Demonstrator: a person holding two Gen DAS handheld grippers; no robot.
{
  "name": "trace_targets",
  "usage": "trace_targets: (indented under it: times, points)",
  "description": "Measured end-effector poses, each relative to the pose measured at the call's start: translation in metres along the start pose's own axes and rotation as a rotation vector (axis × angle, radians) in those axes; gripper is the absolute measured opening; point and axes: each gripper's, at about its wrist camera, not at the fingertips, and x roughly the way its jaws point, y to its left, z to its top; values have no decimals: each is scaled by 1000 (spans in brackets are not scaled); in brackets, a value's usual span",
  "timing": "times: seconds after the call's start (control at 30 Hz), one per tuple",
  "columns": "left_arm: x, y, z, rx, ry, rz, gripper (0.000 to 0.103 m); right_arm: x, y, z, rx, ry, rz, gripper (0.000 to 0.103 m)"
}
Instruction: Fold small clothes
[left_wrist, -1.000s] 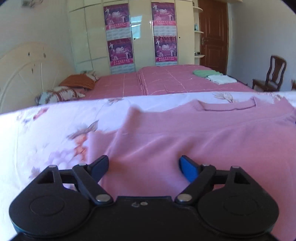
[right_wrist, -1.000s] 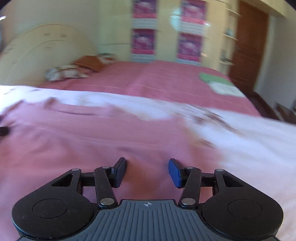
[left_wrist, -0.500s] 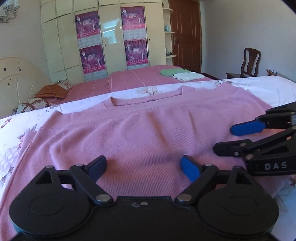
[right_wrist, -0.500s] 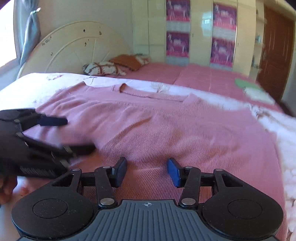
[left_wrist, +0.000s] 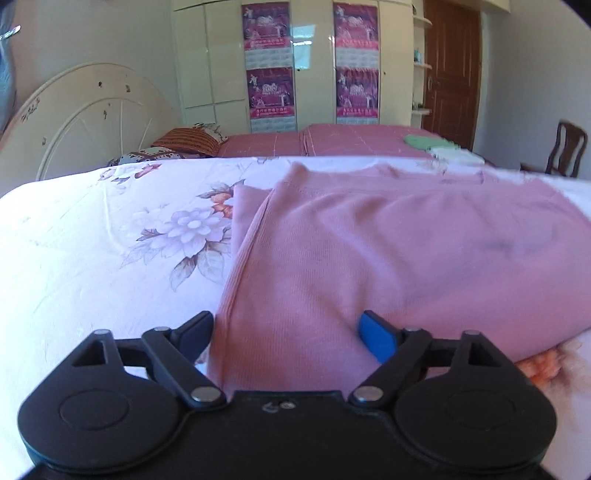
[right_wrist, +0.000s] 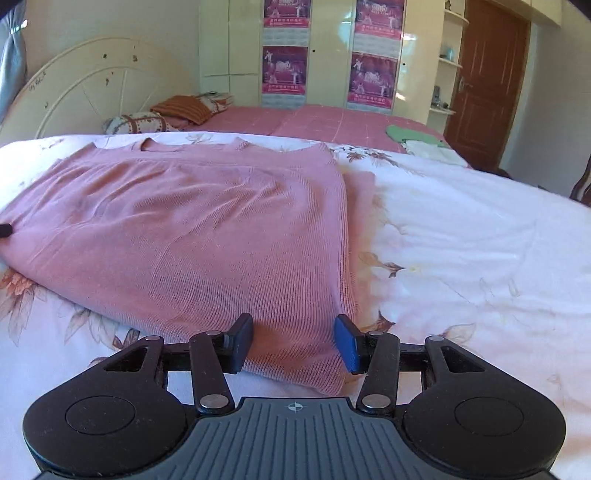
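Note:
A pink knit sweater (left_wrist: 388, 251) lies flat on the white floral bedsheet (left_wrist: 92, 258), neckline at the far side. A folded-in sleeve (left_wrist: 242, 214) peeks out along its left edge. My left gripper (left_wrist: 286, 336) straddles the near left hem corner. Its jaws stand wide and are closing, and the pads do not press the fabric. In the right wrist view the sweater (right_wrist: 192, 229) fills the left half. My right gripper (right_wrist: 293, 343) stands open over the near right hem corner, with fabric between its fingers. The left gripper's tip (right_wrist: 4, 230) shows at the far left edge.
Beyond the floral sheet is a second bed with a pink cover (right_wrist: 314, 122), pillows (right_wrist: 140, 122) and folded green and white clothes (right_wrist: 424, 142). A cream headboard (left_wrist: 85, 122), a wardrobe with posters (left_wrist: 295, 62), a brown door (right_wrist: 484, 85) and a wooden chair (left_wrist: 565, 151) ring the room.
Half a second ago both grippers stood close together at the middle of the hem. The left has swung out to the left corner and the right to the right corner.

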Motion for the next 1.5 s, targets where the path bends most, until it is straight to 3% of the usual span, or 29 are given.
trace_targets:
  times: [0.07,0.13,0.2,0.23,0.3,0.4,0.47,0.53,0.6,0.7,0.77,0.83,0.9,1.0,1.1,1.13,1.23,1.37,1.43,1.5]
  points:
    - [-8,-14,-1,46,-23,4,88,-17,13,5,17,-53,15,47]
    - [1,-23,-9,62,41,29,90,-28,29,6,-4,-100,43,47]
    - [7,-17,-14,2,51,33,95,-17,39,3,-18,-54,41,47]
    - [7,-12,-13,-28,67,29,93,-3,40,-1,-14,15,19,47]
    - [-3,-10,-9,-54,48,50,81,0,35,-5,26,10,27,48]
    - [-16,-8,-11,-55,16,59,84,-18,39,3,32,-19,16,47]
    - [-8,-5,-17,-50,66,84,85,-31,46,7,23,-68,50,47]
    - [-5,7,-23,-124,76,60,88,-33,58,6,-4,-96,86,47]
    - [-10,15,-21,-165,86,88,86,-7,70,4,-39,18,39,47]
    - [-23,24,-22,-158,55,127,84,-4,72,4,-18,28,22,48]
    - [-15,31,-29,-150,115,155,86,-19,73,7,-8,-40,57,47]
    - [-15,38,-35,-164,114,154,91,-20,76,8,-27,-70,68,47]
    - [-20,38,-34,-170,129,170,88,2,77,5,-33,36,26,48]
    - [-35,36,-34,-195,136,158,78,2,72,11,14,51,21,48]
    - [-50,29,-35,-230,131,129,77,-23,76,16,21,-17,55,47]
    - [-54,26,-35,-229,124,118,77,-33,79,16,21,-34,68,32]
    - [-65,14,-31,-230,102,81,77,-55,84,17,37,-64,87,8]
    - [-69,4,-28,-270,101,22,69,-81,91,16,56,-104,98,6]
    - [-65,2,-30,-313,119,-22,59,-88,94,17,63,-114,106,6]
    - [-56,5,-34,-386,144,-49,59,-89,98,19,68,-121,128,6]
